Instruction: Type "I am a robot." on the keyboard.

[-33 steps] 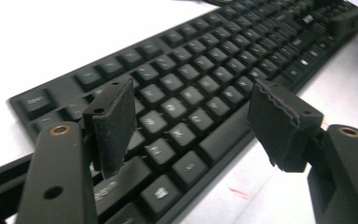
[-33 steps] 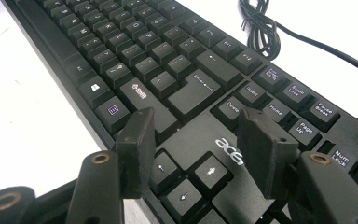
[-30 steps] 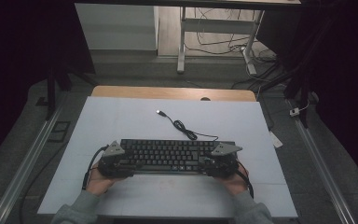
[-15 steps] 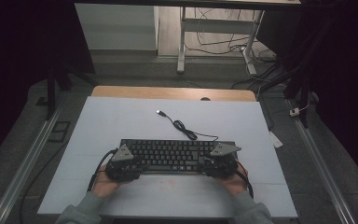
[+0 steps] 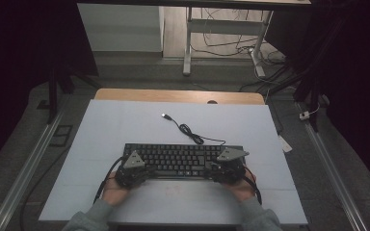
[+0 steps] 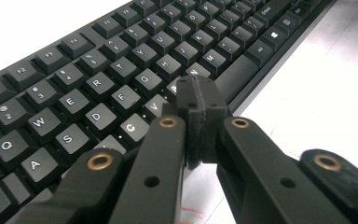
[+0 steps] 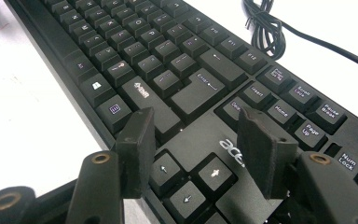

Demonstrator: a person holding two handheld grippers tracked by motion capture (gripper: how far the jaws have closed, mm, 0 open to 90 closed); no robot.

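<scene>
A black Acer keyboard (image 5: 183, 159) lies across the near half of the white table top (image 5: 125, 125). Its cable (image 5: 188, 131) curls away to a USB plug (image 5: 165, 116). My left gripper (image 5: 148, 170) sits at the keyboard's front edge, left of middle. In the left gripper view the keyboard (image 6: 98, 84) runs under my left gripper (image 6: 198, 100), whose jaws have just been closing; the pads meet over the C, V and B keys with nothing between them. My right gripper (image 5: 217, 168) is at the front right. In the right gripper view my right gripper (image 7: 193, 135) stands open above the keyboard's (image 7: 182, 60) arrow keys.
A wooden strip (image 5: 173, 95) borders the table's far edge. Metal rails (image 5: 33, 159) run along both sides. A small white tag (image 5: 285, 143) lies off the right edge. Desk legs and loose cables (image 5: 221, 43) are on the floor beyond.
My left gripper has slid right from the keyboard's left end to its front edge, over the keys. The right gripper and the keyboard have stayed put.
</scene>
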